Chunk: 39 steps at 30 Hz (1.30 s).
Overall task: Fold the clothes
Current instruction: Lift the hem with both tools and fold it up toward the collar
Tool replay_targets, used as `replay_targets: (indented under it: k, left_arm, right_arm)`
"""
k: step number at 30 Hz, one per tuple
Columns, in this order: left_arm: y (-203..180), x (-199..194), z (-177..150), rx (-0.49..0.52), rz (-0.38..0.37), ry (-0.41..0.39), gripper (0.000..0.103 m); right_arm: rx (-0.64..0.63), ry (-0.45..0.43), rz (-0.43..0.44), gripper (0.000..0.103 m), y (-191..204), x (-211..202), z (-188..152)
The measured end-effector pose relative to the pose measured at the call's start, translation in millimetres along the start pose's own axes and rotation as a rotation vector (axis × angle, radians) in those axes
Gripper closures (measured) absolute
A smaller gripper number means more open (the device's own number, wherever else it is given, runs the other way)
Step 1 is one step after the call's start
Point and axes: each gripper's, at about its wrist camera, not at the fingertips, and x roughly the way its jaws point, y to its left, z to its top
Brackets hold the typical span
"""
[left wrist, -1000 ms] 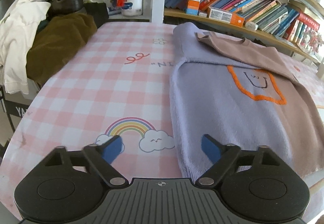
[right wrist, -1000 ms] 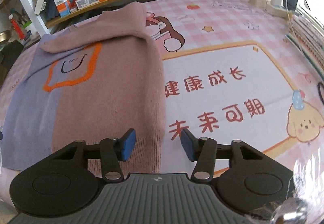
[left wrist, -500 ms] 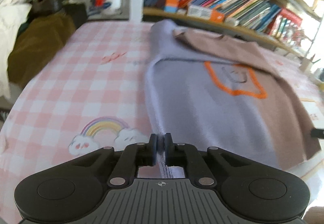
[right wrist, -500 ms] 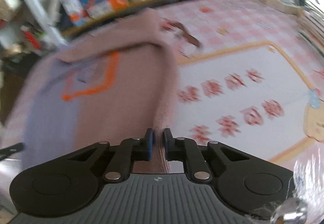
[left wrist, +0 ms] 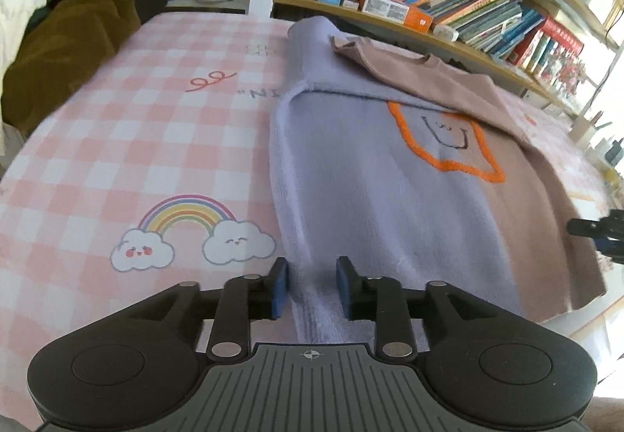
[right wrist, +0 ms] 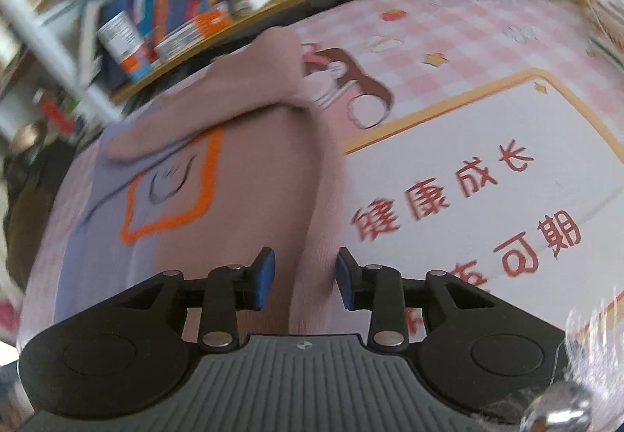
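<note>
- Two views, one from each wrist; the left wrist view comes first.
- The left gripper sits at the near edge of the table, and its blue pads straddle the lilac hem corner of the sweater.
- Its jaws are opening: the hem lies between the pads, with the left pad at the cloth's edge and a gap at the right pad, so nothing is pinched.
- The sweater lies flat on the pink checked tablecloth, lilac on its left half and dusty pink on its right, with an orange outlined face motif mid-chest and both sleeves folded across the top.
- A rainbow with two clouds is printed just left of the hem; a brown garment is heaped at the far left, and books fill the shelf behind.
- The right gripper shows at the sweater's right hem edge.
- In the blurred right wrist view, the right gripper straddles the pink hem corner.
- Its jaws are opening too, with the cloth between the pads and clear gaps on both sides.
- Red printed characters lie on the cloth to the right.
</note>
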Motion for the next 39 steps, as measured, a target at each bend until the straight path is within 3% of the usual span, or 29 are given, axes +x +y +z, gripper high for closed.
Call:
replay_targets:
  k: [5,11,16,18,19,20,22,31,39]
  left_arm:
    - [-0.3,3.2,3.9,-0.020,-0.014,-0.004,0.065]
    - [1.1,3.8,4.7,-0.057,-0.024,-0.008,0.064]
    - [0.5,3.4,4.6,-0.073,-0.023,-0.006,0.065]
    - [0.6,3.3,5.0,-0.074,-0.020,-0.005,0.067]
    - [0.8,3.3,5.0,-0.076,-0.013,-0.005,0.072]
    - [1.5,3.3,4.9,-0.078,-0.006,-0.004,0.089]
    - [6.3,2.7,4.3,-0.097,0.008,-0.002,0.098]
    - [10.5,-10.7,-4.4,-0.153,-0.019,0.015,0.098]
    - [-2.3,-35.5,-25.8,-0.238,-0.009,0.015,0.098]
  right_arm:
    - [0.072,0.044,0.070,0.069,-9.7,12.0,11.1]
    - [0.095,0.131,0.142,0.070,-10.2,-0.7,-7.6]
    - [0.121,0.153,0.125,0.082,-18.4,-18.3,-26.6]
    - [0.129,0.155,0.113,0.093,-21.9,-21.1,-31.1]
    - [0.129,0.157,0.109,0.095,-23.0,-21.6,-32.5]
    - [0.126,0.158,0.106,0.096,-23.5,-22.3,-33.5]
    - [0.116,0.154,0.100,0.097,-23.8,-23.9,-35.1]
    - [0.102,0.159,0.095,0.098,-31.6,-35.8,-37.5]
    - [0.080,0.196,0.161,0.098,-51.4,-55.8,-43.7]
